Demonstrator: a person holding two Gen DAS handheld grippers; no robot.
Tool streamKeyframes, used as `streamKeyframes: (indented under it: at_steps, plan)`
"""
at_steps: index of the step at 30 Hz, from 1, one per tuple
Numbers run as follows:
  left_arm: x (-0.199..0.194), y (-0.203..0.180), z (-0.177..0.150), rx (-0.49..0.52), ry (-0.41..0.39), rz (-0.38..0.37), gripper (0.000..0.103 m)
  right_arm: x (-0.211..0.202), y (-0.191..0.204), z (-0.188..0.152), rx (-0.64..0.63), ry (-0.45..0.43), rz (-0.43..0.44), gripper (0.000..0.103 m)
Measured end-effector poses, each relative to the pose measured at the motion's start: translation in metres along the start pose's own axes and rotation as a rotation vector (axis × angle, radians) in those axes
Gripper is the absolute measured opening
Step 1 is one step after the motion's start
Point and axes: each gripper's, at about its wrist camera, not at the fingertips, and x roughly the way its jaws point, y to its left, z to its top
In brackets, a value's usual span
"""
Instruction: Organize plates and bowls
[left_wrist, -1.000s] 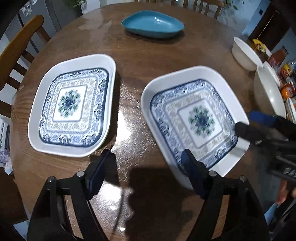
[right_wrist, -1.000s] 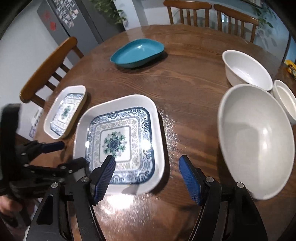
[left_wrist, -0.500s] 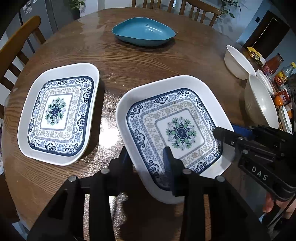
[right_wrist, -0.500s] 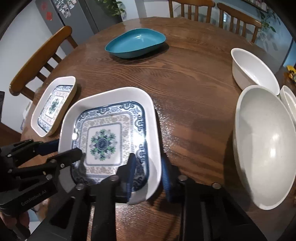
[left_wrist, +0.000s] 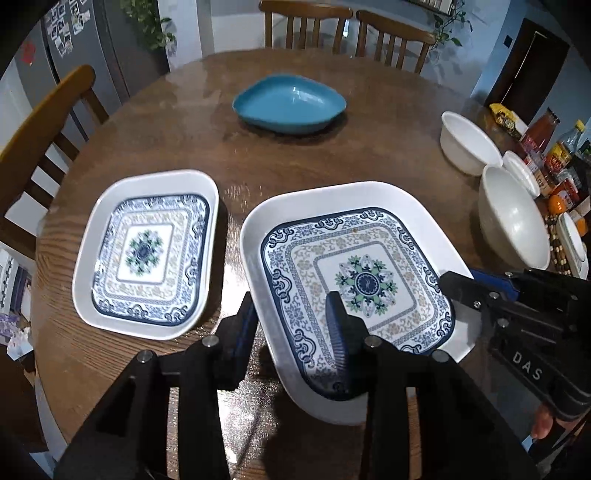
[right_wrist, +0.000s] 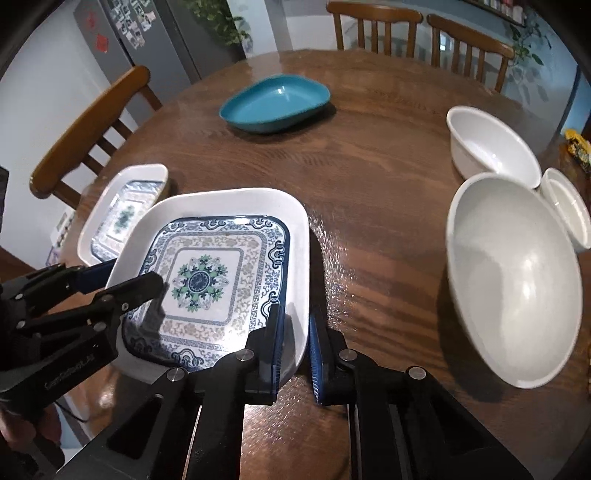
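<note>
A large square plate with a blue pattern (left_wrist: 354, 258) (right_wrist: 221, 266) is held above the round wooden table (left_wrist: 184, 129). My left gripper (left_wrist: 291, 332) is shut on its left rim; it also shows in the right wrist view (right_wrist: 122, 280). My right gripper (right_wrist: 295, 332) is shut on its right rim; it also shows in the left wrist view (left_wrist: 461, 284). A second patterned plate (left_wrist: 147, 251) (right_wrist: 122, 210) lies on the table to the left. A teal dish (left_wrist: 290, 103) (right_wrist: 275, 101) sits at the far side.
A large white bowl (right_wrist: 513, 280) (left_wrist: 513, 221), a medium white bowl (right_wrist: 491, 147) (left_wrist: 469, 144) and a small one (right_wrist: 565, 206) stand at the right. Sauce bottles (left_wrist: 554, 155) crowd the right edge. Wooden chairs (right_wrist: 85, 136) surround the table.
Both grippers closed on opposite rims of the large patterned plate and lifted it off the table. It now hangs a little higher and closer to the left plate.
</note>
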Motion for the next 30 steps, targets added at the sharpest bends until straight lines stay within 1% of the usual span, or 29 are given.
streamKeyframes:
  at_steps: [5,7,9,13,22,30]
  plan:
    - [-0.021,-0.006,0.003,0.018,-0.057,-0.002,0.034,-0.023,0.0,0.002,0.015,-0.054,0.008,0.015]
    - [-0.029,-0.009,0.005,0.027,-0.076,-0.001,0.034,-0.027,0.0,0.002,0.016,-0.063,0.007,0.015]
    - [-0.035,-0.011,0.006,0.031,-0.094,-0.002,0.034,-0.039,-0.001,0.001,0.023,-0.093,0.008,0.015]
    - [-0.046,-0.016,0.009,0.043,-0.125,0.0,0.034,-0.053,0.0,0.001,0.026,-0.126,0.006,0.015]
    - [-0.062,-0.019,0.017,0.057,-0.177,-0.002,0.035,-0.075,0.001,0.004,0.033,-0.185,0.002,0.015]
    - [-0.073,-0.019,0.022,0.06,-0.212,-0.005,0.035,-0.087,0.004,0.008,0.032,-0.217,-0.001,0.015]
